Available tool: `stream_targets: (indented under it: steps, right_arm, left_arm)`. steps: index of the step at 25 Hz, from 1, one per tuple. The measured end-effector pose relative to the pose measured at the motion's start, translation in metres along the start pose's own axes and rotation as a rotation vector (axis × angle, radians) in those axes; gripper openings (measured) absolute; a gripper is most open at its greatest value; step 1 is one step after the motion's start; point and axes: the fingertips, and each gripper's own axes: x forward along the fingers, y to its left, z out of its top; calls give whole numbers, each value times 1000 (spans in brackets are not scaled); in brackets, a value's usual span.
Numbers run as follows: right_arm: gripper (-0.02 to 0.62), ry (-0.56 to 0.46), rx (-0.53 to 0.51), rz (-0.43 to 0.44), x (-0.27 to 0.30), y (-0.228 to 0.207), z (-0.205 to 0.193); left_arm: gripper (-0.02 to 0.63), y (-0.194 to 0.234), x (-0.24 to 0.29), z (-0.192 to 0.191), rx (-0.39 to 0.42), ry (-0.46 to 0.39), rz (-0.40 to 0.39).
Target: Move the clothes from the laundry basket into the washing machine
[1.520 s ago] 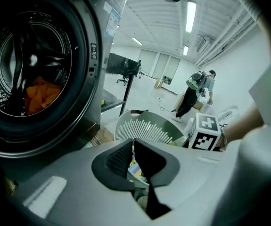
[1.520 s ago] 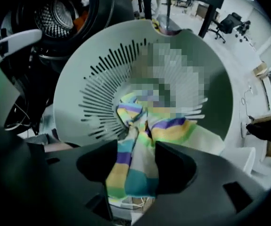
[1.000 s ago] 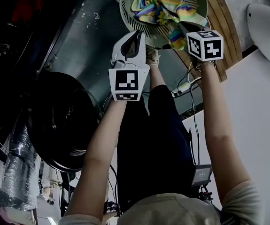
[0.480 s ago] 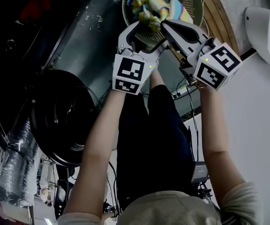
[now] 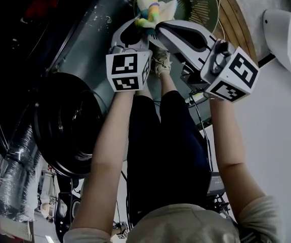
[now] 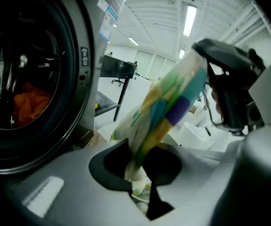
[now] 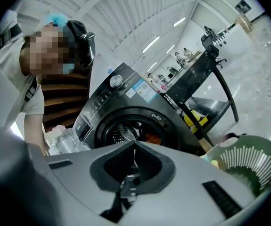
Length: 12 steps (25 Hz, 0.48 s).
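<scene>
One striped garment (image 6: 168, 102), clamped by just-closing left gripper (image 6: 136, 169); right gripper (image 7: 134, 149) closed, empty. One washing machine (image 6: 81, 55), 9 o'clock of left gripper: orange garment (image 6: 29, 102) inside. One basket (image 7: 248, 166).

Head view is taken from up top and aimed steeply down, so the washing machine (image 5: 69, 125) is caught at left and the laundry basket (image 5: 201, 6) at the top edge. Left gripper view is shot along the left gripper (image 6: 137, 175) jaws, right up close on the striped cloth (image 6: 168, 102), with the drum (image 6: 22, 79) seen side-on at left. Right gripper view is pointed roughly level at the machine's front from farther back. The orange garment (image 6: 29, 102) in the drum is shared by both gripper views, the basket by head and right gripper views.
</scene>
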Motion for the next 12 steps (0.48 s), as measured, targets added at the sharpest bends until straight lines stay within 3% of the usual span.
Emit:
stream_targets:
  steps: [3,5,10,12]
  right_arm:
    - [9,13,-2,-75,-7,-24,-14]
    - [9,73,-20,-120,-8,-38,-31]
    - [11,245,0,-75,0,-49,-90]
    - [11,304,-1,-121,0,-67,-114]
  left_arm:
    - [54,21,-15,4,-61,-7,38]
    - [54,34,-29,12,-67,-28,69]
    - [54,51,-61,27,-14,-35,132]
    - [54,56,-66,25,6,-27,148]
